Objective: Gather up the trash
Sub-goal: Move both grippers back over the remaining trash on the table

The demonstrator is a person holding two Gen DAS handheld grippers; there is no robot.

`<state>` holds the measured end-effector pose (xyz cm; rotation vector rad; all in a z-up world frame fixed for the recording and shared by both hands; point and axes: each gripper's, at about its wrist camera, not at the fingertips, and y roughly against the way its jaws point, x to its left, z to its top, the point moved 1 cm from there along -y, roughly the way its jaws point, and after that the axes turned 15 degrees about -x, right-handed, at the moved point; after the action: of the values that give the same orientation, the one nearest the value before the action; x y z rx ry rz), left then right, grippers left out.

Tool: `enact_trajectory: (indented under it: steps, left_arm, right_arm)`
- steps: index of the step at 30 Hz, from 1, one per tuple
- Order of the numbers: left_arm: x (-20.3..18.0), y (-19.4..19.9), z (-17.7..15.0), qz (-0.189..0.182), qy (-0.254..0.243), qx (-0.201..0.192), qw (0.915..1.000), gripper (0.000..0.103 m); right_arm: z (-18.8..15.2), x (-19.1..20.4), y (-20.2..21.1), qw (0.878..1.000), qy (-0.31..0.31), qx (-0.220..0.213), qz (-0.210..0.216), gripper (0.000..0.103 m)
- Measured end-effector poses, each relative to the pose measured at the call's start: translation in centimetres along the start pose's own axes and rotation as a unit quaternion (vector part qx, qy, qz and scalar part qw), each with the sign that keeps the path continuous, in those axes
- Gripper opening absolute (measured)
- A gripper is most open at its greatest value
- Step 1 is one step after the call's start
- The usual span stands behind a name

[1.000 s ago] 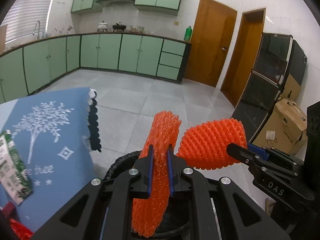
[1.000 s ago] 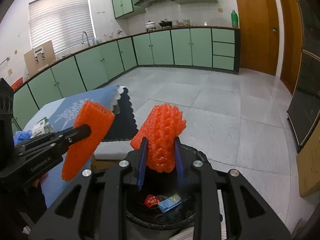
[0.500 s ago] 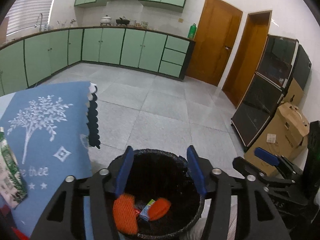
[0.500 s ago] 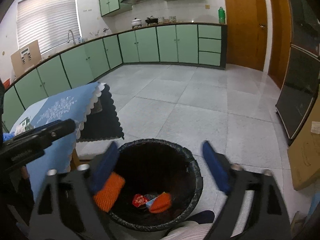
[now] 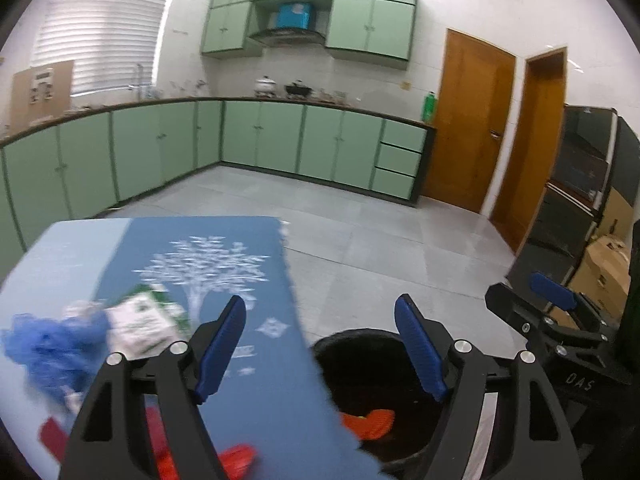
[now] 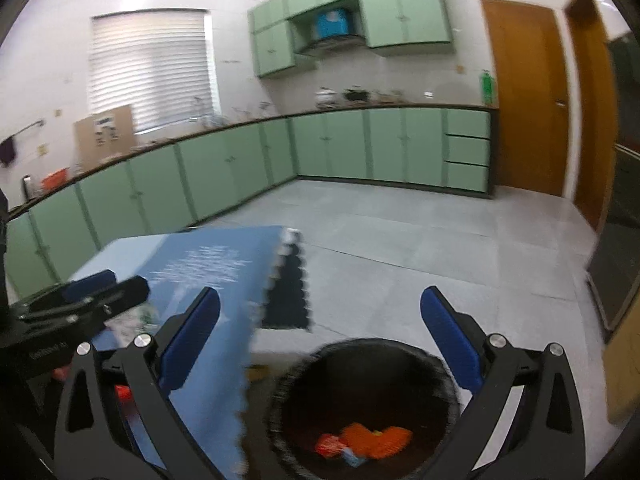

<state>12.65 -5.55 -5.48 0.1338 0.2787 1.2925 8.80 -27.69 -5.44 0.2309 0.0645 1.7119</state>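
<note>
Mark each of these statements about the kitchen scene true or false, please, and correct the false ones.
1. The left gripper holds orange netting. False: its jaws are open and empty.
2. Orange foam nets lie inside the black bin. True.
3. The right gripper is open. True.
4. The green-and-white carton is in the bin. False: it lies on the blue tablecloth.

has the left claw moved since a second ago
Yes. The left claw has swung left off the black round trash bin toward the blue tree-print tablecloth. Its jaws have just been opening, with nothing between them.
</note>
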Motion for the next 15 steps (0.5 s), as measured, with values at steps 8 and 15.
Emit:
enact_trajectory:
  steps: [8, 15]
  left_arm:
    - [5.8, 4.6, 0.4, 0.074, 0.003, -0.016, 0.9971, 0.076]
    - [10.2, 7.9, -1.0, 0.143, 0.000, -0.021, 0.9895, 0.076]
  right_arm:
    - [0.6, 7.0, -1.3, 0.997, 0.014, 0.006, 0.070, 0.097]
    - [-0.8, 12.2, -1.3, 0.992, 0.047, 0.024, 0.112, 0.097]
